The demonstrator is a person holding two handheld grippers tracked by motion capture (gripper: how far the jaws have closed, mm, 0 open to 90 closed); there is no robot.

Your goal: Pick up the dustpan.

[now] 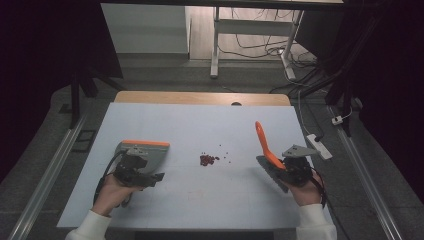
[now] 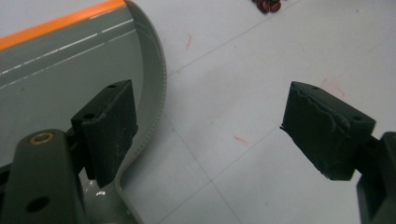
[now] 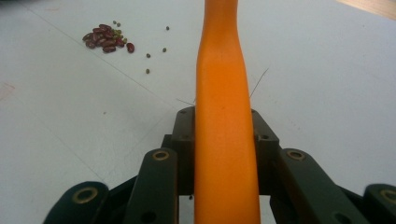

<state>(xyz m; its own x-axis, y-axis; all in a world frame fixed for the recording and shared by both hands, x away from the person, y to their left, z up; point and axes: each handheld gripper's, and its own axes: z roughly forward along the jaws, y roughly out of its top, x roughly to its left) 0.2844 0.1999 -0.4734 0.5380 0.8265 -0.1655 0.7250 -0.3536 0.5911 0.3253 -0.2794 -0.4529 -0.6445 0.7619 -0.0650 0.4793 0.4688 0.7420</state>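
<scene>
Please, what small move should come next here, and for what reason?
Probably the left tongs should close on the dustpan. Their jaws stand open with the dustpan's rim beside one of them, so nothing is held yet. The right tongs already grip the orange brush handle, and the beans lie loose on the table between them.

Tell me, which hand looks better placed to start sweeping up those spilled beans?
Probably the right. The right gripper is already shut on the orange brush handle. The left gripper stands open beside the grey dustpan, not yet gripping it. The beans lie between them.
</scene>
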